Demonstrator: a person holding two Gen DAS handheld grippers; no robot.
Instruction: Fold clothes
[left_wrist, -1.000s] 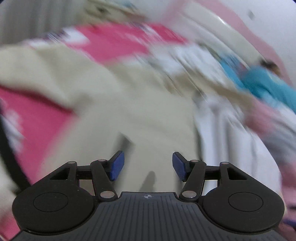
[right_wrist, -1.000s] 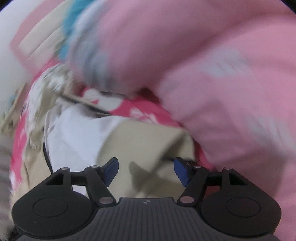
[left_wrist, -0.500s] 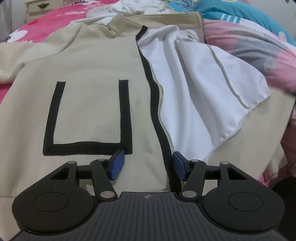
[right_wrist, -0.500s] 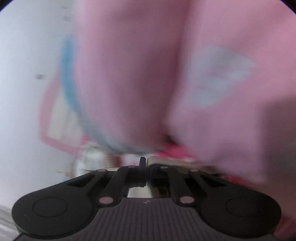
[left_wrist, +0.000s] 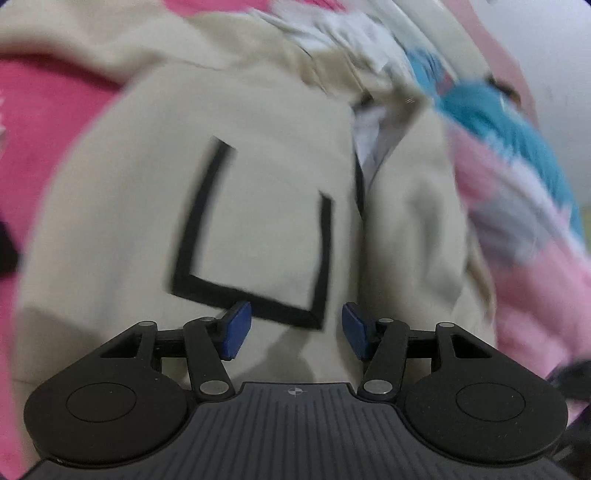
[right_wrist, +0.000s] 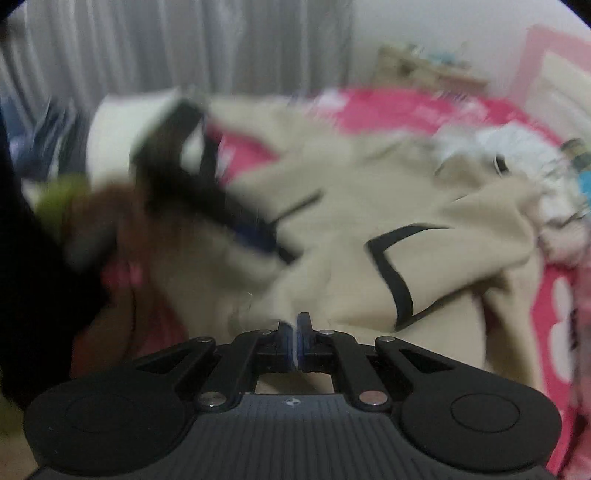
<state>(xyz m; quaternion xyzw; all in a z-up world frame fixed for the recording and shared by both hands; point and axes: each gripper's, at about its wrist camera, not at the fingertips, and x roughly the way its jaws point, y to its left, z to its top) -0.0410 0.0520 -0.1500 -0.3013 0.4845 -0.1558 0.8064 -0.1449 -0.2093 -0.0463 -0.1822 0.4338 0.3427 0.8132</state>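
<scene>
A beige zip jacket (left_wrist: 266, 206) with black-trimmed pockets lies on a pink bedspread (left_wrist: 33, 122); both front panels now lie beige side up, with a sliver of white lining (left_wrist: 369, 140) at the collar. My left gripper (left_wrist: 295, 330) is open and empty just above the left pocket's lower trim. In the right wrist view the jacket (right_wrist: 332, 236) shows with its right pocket (right_wrist: 399, 273). My right gripper (right_wrist: 295, 341) is shut, with a thin pale edge between its pads that looks like the jacket's hem. The left gripper (right_wrist: 255, 236) shows there, blurred.
A pink and blue quilt (left_wrist: 517, 192) is bunched along the jacket's right side. White clothes (right_wrist: 517, 155) lie near the collar. A cream nightstand (right_wrist: 424, 70) and grey curtains (right_wrist: 184, 44) stand beyond the bed. Both views are motion-blurred.
The jacket's right front panel, open with white lining up half a second ago, is now folded closed. My right gripper shut and swung over to face the jacket. My left gripper tilted.
</scene>
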